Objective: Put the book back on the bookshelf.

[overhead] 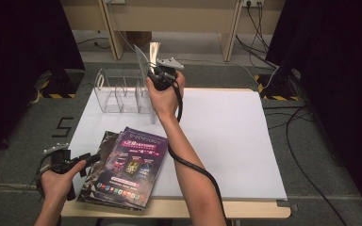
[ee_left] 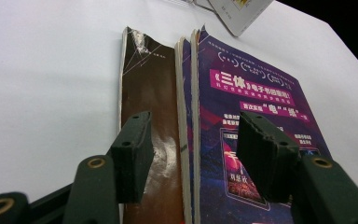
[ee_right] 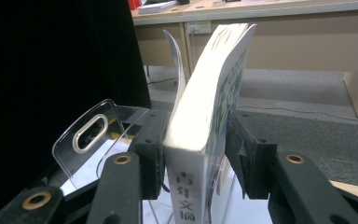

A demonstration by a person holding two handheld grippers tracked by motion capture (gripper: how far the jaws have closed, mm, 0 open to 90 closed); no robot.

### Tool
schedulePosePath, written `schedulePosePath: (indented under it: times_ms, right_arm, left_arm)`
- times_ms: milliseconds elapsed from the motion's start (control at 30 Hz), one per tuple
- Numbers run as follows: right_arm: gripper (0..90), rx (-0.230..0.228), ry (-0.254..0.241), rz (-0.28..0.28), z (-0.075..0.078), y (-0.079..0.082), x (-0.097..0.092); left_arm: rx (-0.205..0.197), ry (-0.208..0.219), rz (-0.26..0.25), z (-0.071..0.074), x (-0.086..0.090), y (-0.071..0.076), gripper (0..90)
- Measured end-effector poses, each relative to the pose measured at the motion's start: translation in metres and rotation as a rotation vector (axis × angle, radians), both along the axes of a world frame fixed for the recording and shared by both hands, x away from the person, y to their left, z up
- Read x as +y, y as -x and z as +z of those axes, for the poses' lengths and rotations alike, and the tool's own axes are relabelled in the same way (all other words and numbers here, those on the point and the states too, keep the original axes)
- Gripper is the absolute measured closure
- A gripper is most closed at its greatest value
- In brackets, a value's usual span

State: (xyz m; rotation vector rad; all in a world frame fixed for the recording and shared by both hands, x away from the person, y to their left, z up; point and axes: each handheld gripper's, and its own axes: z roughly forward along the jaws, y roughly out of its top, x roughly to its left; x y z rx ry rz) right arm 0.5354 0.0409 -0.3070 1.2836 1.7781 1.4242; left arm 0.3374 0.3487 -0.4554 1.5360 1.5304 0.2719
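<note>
A: Nearest to us, at the front left corner of the desk [overhead: 226,141], the left gripper [overhead: 90,158] rests with its jaws wide open and nothing between them. They point along the pile of books [overhead: 127,169], over the brown cover and the purple one.

B: And the right gripper [overhead: 156,70]?

A: It is at the rack [overhead: 118,92] near the far left corner. A white book [ee_right: 207,126] stands upright in the clear rack, between the jaws. The jaw on the spine side seems to touch the cover, but on the other side I see a gap, so I judge the grip is released.

B: How to finish this step well?

A: I think the jaws should open enough to be free on both sides, then go back straight, without dragging the book. It leans a little, so a slow retreat is safer. After that, the purple book is probably next.

B: What can we not see?

A: The bottom of the white book is cut off, so I cannot tell if it sits fully in its slot, or which slot. In the high view the hand covers that part of the rack. How many books are in the pile is also hard to count.
</note>
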Motion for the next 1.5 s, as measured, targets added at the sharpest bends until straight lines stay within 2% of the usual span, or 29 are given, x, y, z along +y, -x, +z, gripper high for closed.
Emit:
schedulePosePath:
  times_ms: [133,733,900,1067,1333,1500]
  right_arm:
    - [59.2,-0.002,-0.008,0.007,0.001,0.005,-0.003]
    - [59.1,-0.031,0.011,0.033,0.002,0.024,-0.011]
    - [59.0,-0.029,0.026,0.042,0.001,0.030,-0.012]
    - [59.1,-0.025,0.021,0.047,-0.002,0.036,-0.015]
    - [60.5,0.012,0.027,0.072,-0.009,0.047,-0.028]
    - [62.7,0.070,0.054,0.092,-0.019,0.056,-0.041]
  left_arm:
    - [0.002,-0.004,-0.004,0.000,-0.002,0.000,44.8]
    - [0.002,-0.012,-0.016,0.000,-0.007,0.001,44.8]
    - [0.002,-0.014,-0.019,0.000,-0.008,0.001,44.8]
    - [0.002,-0.015,-0.023,0.000,-0.008,0.001,44.8]
    - [0.011,-0.015,-0.037,-0.003,-0.014,-0.001,45.3]
    - [0.013,-0.022,-0.057,-0.006,-0.021,-0.003,46.2]
